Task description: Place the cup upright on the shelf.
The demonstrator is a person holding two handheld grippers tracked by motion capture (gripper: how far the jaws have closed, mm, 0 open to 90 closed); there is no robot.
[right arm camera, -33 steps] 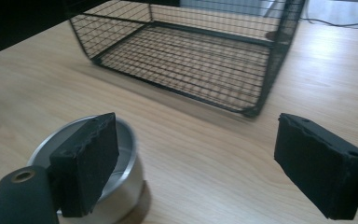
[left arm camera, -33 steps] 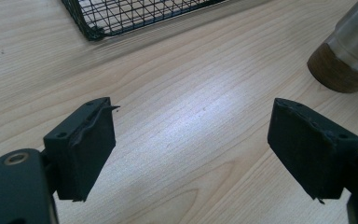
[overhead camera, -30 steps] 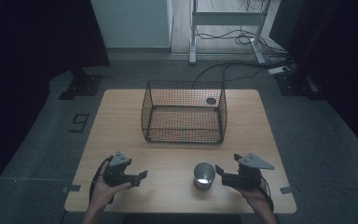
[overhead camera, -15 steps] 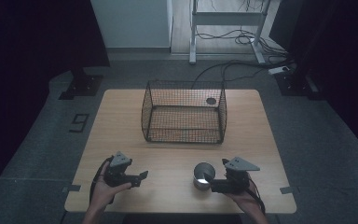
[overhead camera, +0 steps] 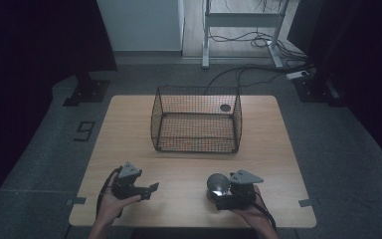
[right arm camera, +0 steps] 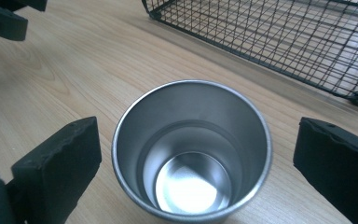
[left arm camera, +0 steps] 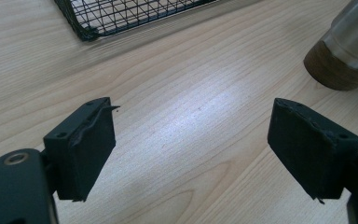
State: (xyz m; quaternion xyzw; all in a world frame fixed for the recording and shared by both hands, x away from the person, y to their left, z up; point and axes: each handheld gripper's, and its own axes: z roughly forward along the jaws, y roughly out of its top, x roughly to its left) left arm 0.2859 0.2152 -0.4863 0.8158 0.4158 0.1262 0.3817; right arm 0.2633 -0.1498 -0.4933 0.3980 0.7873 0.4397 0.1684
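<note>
Cup (right arm camera: 191, 154): steel tumbler, standing upright on the desk (overhead camera: 278, 149), mouth open to the top, nothing inside it that I can see. From the left gripper view you catch a brown band round its base. It sits near the front edge, right of centre, well apart from the basket.
Right gripper (right arm camera: 196, 154): jaws have just been opening and now stand wide, one on each side of the cup, with a clear gap between each pad and the rim. So it's let go, not pressing on anything. In the high view it sits right up against the cup, with the hand (overhead camera: 251, 211) behind it.
Left gripper (left arm camera: 191, 144): jaws spread wide too, nothing between them but bare wood. It hovers low over the front left part of the desk, apart from the cup, which shows at the top right corner of its own view.
Basket (overhead camera: 196, 119): black wire mesh, open top, sitting in the middle toward the far side of the desk. Looks empty through the mesh.
Desk: light wood, with grey floor all round it.
</note>
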